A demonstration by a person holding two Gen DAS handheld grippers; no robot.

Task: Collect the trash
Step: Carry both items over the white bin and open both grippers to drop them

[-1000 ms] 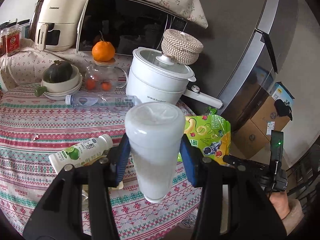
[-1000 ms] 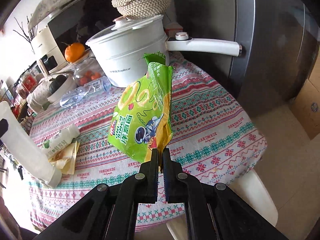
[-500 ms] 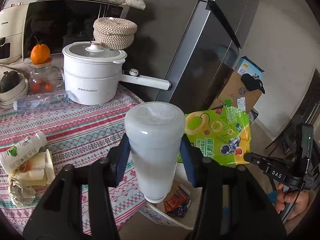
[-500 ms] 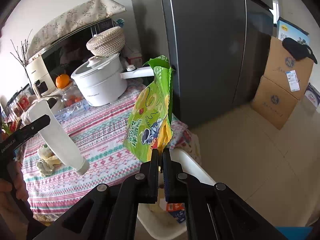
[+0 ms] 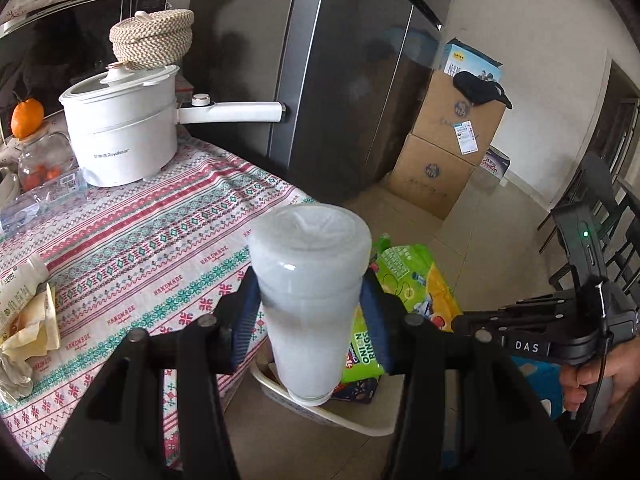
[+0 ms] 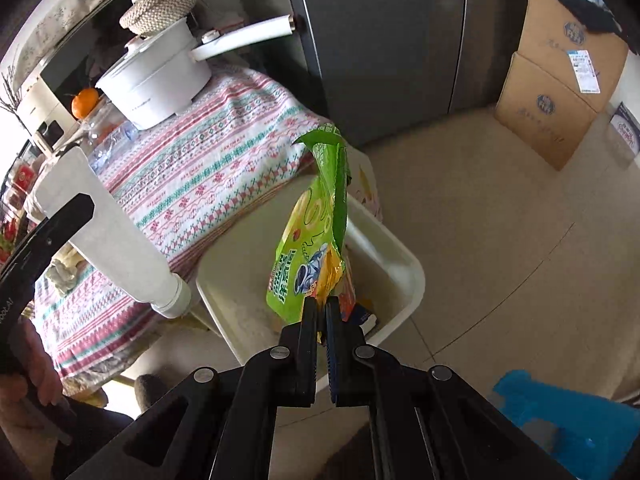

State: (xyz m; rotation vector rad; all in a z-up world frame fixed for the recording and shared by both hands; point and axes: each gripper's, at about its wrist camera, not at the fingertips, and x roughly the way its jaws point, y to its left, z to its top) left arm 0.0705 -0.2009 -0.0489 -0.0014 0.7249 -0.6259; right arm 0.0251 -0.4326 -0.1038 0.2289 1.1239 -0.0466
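Observation:
My left gripper is shut on a white plastic bottle, held upside down with its cap over the near edge of a cream bin on the floor. The bottle also shows in the right wrist view. My right gripper is shut on the bottom edge of a green onion-rings snack bag, which hangs over the bin. The bag also shows in the left wrist view. Some packaging lies inside the bin.
The table with a patterned cloth holds a white pot, a small yoghurt bottle, crumpled paper and a clear water bottle. A dark fridge, cardboard boxes and a blue object surround the bin.
Both grippers have swung right off the table and lowered toward the floor bin, each still holding its item. The snack bag now hangs over the bin.

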